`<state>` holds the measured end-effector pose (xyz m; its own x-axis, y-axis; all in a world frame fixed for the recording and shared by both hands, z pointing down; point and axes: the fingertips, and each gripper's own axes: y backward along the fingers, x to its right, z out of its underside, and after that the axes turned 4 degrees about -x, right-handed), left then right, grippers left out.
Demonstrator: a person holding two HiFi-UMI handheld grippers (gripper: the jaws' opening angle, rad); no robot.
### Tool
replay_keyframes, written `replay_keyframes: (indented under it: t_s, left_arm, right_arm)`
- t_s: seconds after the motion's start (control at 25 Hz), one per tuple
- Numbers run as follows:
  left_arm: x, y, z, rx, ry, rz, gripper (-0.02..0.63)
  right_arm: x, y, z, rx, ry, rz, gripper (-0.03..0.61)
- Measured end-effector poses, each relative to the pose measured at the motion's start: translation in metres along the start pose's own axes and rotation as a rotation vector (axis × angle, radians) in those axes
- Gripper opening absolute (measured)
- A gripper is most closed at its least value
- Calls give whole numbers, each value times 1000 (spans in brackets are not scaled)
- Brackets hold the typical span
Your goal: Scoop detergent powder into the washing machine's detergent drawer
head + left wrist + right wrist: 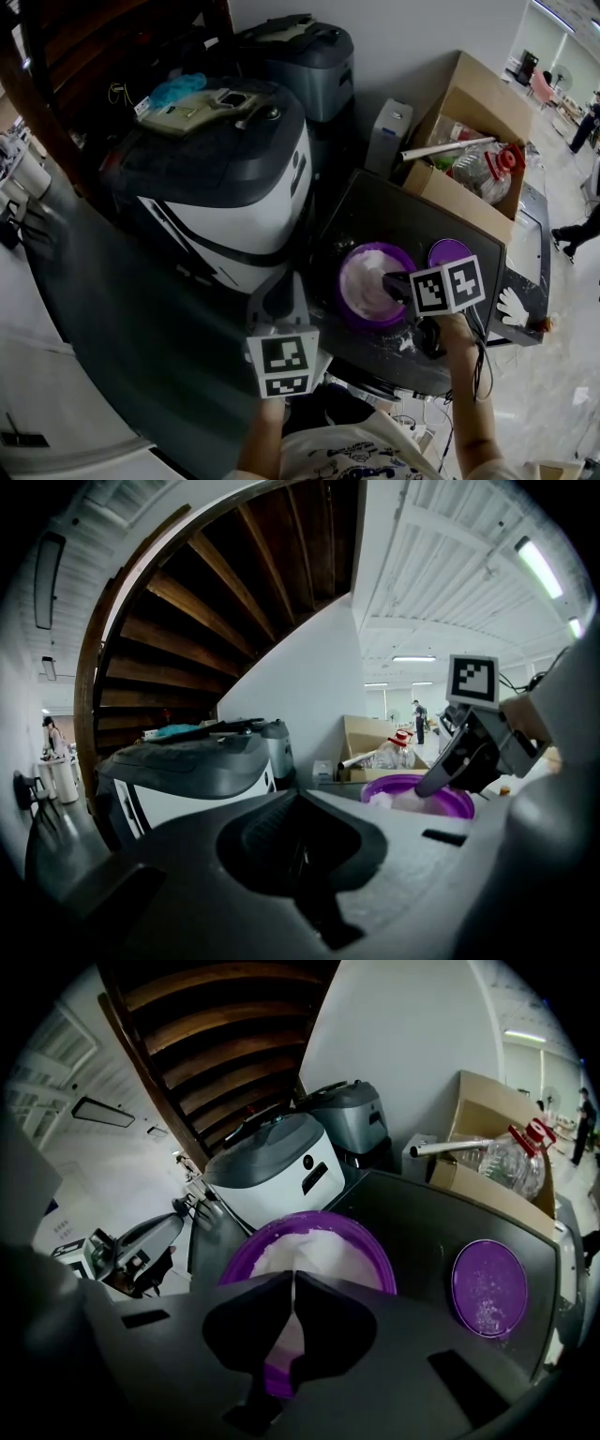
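Observation:
A purple tub (349,311) of white detergent powder (368,279) stands on the dark table (375,211), with its purple lid (452,253) beside it. My right gripper (389,281) reaches down into the tub. In the right gripper view its jaws (292,1277) are shut on a thin pale scoop handle, and the white scoop tip (314,1258) is sunk in the powder (328,1241). My left gripper (283,281) hovers shut and empty in front of the white and grey washing machine (225,178). I cannot make out the detergent drawer.
A second grey machine (300,56) stands behind the first. A cardboard box (469,112) holding a plastic bottle (483,169) sits at the table's far right edge, a small white box (387,131) beside it. A dark wooden staircase (216,602) rises at left.

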<state>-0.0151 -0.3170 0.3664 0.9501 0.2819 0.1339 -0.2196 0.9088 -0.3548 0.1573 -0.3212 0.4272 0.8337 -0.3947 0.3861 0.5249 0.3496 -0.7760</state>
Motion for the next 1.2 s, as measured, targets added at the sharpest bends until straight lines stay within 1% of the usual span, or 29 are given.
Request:
replay_keyframes:
  t_s: [0.24,0.36,0.6,0.72,1.2]
  left_arm:
    - [0,3,-1,2,2,-11,2]
    - [0,4,-2,3,2,-20,2]
    - [2,8,-4,6,1,-32,2]
    - [2,9,-6,11,5,-39,3]
    - [9,12,-12,30,23,-53,2]
  right_arm:
    - [-2,4,-1,40,-33,-17,21]
    - [-5,7,-3,61,-48,-40,21]
    - [-11,16,-8,125,-118,-115,21]
    - [-15,19,-10,152,-156,-169,21]
    - [-31,21,-6,209,-262,-309,21]
